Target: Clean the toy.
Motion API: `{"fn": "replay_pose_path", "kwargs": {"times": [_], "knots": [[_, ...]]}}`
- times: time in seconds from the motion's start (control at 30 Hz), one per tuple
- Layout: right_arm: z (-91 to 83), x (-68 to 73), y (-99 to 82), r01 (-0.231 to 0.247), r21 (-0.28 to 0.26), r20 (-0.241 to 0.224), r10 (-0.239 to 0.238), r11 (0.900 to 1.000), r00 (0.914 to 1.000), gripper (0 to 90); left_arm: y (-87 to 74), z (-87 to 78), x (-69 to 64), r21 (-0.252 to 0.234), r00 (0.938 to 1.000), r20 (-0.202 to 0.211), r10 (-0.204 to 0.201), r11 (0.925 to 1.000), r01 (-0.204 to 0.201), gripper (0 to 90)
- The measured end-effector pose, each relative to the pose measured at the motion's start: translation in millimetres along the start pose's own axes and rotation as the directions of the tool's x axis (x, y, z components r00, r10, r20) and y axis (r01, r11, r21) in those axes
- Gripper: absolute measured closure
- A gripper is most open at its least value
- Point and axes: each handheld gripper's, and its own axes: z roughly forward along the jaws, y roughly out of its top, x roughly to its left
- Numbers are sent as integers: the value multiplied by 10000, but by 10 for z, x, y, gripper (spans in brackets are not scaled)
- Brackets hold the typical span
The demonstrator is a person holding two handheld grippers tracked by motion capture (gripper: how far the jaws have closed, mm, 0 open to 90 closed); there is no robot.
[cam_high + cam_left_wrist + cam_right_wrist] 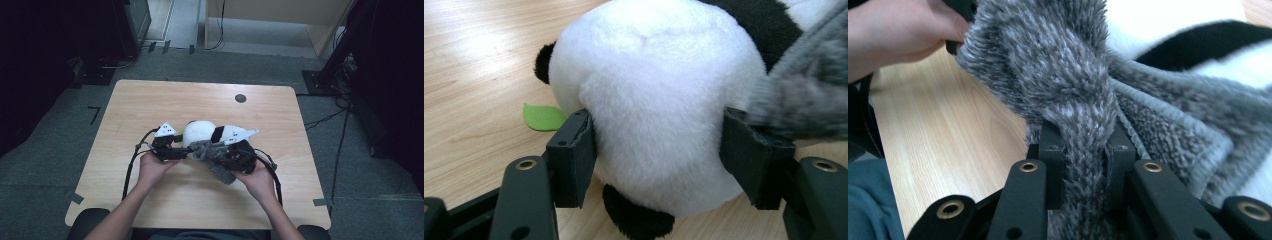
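Observation:
A black-and-white plush panda [202, 132] lies near the middle of the wooden table [150, 102]. A fuzzy grey knitted cloth [215, 159] is draped over its near side. My left gripper [184, 154] squeezes the panda's white rounded body [654, 110] between its two pads [574, 155]. My right gripper [231, 161] is shut on a bunched strip of the grey cloth [1083, 125], whose fibres bulge out above the pads [1052, 165]. Part of the grey cloth [809, 95] hangs beside the left gripper's right jaw. A small green felt leaf [543, 117] pokes out under the panda.
A dark round grommet [240, 98] sits in the table's far right part. Black cables [131, 165] trail from both grippers toward the near edge. The person's other hand [903, 30] is close in front of the right gripper. Dark equipment stands around the table.

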Motion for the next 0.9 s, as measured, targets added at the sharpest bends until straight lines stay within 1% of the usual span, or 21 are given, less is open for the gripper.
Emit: {"fn": "replay_pose_path", "kwargs": {"times": [0.2,0.47,0.67,0.9], "knots": [[-154,-24,-163,-100,-54,336,102,9999,9994,767,0,1,-3,65,10000,-23,23,10000,-22,340],[-286,-124,-355,-446,-68,496,449,9990,9978,766,-11,-2,-14,118,9999,-51,161,9998,-160,339],[-303,-173,-448,-450,26,565,448,9990,9974,764,-15,0,-12,121,9999,-37,145,9998,-144,340],[-301,-244,-581,-739,388,519,719,9965,9961,760,-18,1,-5,120,10000,6,90,9999,-90,340]]}}
